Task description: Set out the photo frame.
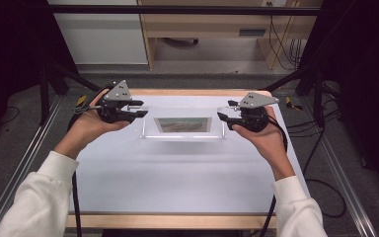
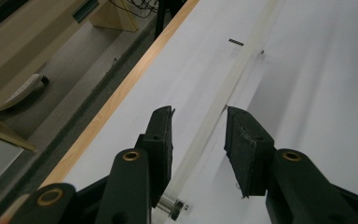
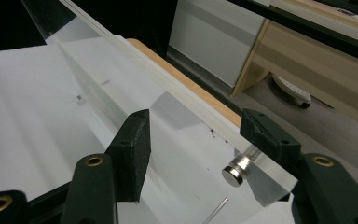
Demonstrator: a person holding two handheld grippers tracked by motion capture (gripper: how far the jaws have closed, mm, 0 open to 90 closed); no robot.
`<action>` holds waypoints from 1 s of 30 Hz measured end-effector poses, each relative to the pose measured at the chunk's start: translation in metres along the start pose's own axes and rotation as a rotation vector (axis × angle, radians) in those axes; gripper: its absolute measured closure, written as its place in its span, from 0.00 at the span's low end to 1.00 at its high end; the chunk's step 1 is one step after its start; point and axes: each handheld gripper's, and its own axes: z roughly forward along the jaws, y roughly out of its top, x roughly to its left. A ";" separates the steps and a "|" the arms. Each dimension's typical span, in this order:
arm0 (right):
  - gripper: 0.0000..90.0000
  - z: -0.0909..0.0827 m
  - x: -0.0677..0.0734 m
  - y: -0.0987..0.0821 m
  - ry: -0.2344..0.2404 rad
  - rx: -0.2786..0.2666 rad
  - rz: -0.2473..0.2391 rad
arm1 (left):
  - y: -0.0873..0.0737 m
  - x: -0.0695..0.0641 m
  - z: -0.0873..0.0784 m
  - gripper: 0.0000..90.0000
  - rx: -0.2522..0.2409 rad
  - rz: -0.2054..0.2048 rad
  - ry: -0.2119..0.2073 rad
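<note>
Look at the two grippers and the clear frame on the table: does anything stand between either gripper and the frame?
Nothing visible does. The frame lies between the left gripper and right gripper. In each gripper view the frame's end already sits between the open jaws, with bare table around it.

Lab — framed rig [image 1: 177,10], cables [image 1: 281,39]

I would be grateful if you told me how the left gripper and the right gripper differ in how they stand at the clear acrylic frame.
The left gripper has the frame's thin edge running between its jaws, touching neither pad; the right gripper straddles a corner with a metal standoff, its far pad against the edge. The left gripper sits slightly farther up the table than the right gripper. Both point inward at opposite ends of the frame.
</note>
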 end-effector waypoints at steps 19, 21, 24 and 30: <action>0.49 0.012 -0.015 0.008 0.002 0.010 0.018 | 0.005 0.019 -0.005 0.60 -0.124 -0.057 0.043; 0.49 0.013 -0.017 0.009 0.007 0.012 0.019 | 0.006 0.020 -0.010 0.55 -0.157 -0.084 0.079; 0.49 0.014 -0.018 0.010 0.009 0.020 0.018 | 0.005 0.023 -0.019 0.50 -0.199 -0.121 0.120; 0.49 0.017 -0.020 0.012 0.006 0.029 0.022 | 0.001 0.023 -0.032 0.42 -0.267 -0.169 0.147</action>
